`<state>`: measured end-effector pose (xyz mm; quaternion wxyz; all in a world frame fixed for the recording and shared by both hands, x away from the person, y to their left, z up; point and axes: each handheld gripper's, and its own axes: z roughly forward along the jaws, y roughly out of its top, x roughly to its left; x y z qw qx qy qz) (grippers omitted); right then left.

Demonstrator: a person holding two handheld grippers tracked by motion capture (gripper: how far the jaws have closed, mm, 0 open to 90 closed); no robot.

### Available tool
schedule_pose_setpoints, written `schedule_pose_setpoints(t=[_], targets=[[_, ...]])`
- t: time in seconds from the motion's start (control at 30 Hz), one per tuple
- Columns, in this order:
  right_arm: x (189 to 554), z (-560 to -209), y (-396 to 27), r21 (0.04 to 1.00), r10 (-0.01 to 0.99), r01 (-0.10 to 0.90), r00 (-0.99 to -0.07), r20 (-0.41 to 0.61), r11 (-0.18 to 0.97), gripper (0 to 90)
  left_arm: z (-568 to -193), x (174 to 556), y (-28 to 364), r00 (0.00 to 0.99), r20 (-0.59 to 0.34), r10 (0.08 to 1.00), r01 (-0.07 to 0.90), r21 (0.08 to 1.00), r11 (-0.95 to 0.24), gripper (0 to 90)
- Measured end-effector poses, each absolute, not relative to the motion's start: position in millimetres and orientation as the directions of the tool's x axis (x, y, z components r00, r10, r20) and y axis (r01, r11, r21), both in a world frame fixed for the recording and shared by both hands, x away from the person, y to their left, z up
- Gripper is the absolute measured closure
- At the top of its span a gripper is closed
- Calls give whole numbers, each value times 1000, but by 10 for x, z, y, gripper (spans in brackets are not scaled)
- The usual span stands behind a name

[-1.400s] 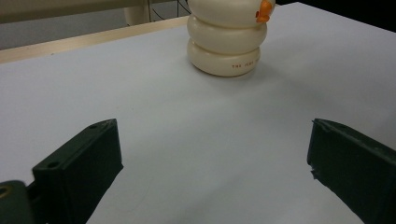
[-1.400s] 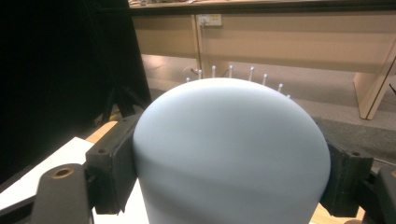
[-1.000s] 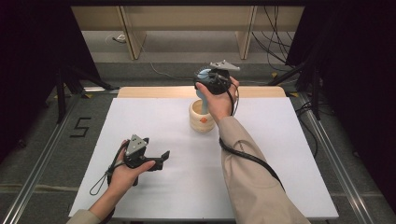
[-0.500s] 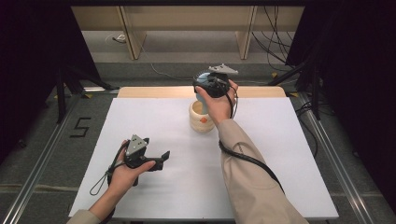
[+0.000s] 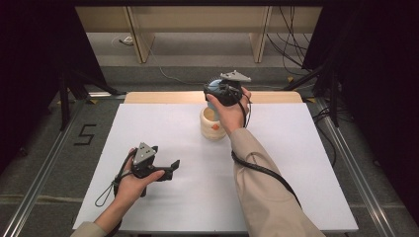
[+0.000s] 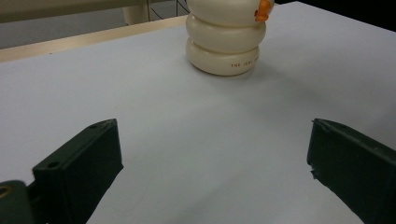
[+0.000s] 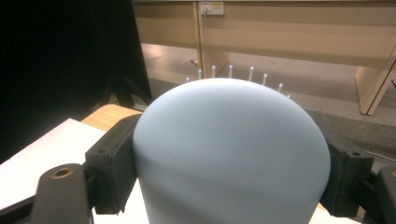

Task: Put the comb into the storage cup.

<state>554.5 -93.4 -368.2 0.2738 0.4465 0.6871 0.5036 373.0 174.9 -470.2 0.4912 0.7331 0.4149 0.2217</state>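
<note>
Left tongs [image 5: 174, 165]: released, jaws spread wide with bare white foam-board counter [image 5: 296, 163] between them; held low at about 8 o'clock on the counter, pointing toward 2 o'clock.

Cream container [image 5: 212, 123]: a stack-of-rings plastic pot with an orange knob on its side, upright near the counter's far middle, at roughly 1 o'clock from the left tongs and well apart from them; its mouth faces up.

Right tongs [image 7: 231, 161]: clenched on a pale blue dome-shaped lid [image 7: 231, 154], one black jaw pressed to each flank; held above and just behind the cream container, at its 12 o'clock.

Key relation: the lid's round top points away from the person, toward 12 o'clock, so its axis looks tilted off the container's upright one.

Nearer hand: the right, almost over the container.

Likely next call: tip the lid level, then lower it toward 6 o'clock onto the mouth.
</note>
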Motion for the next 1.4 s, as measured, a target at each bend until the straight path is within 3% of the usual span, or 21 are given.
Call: schedule_pose_setpoints(t=[0.9, 1.4], targets=[[5214, -3696, -1080, 943, 858, 302, -513, 36, 141, 215, -4710, 3729, 1735, 560, -78, 825, 389, 904, -179, 27], [5054, -3757, -1139, 960, 863, 253, -504, 27, 118, 213, -4719, 3732, 1727, 559, -79, 825, 392, 902, -179, 27]])
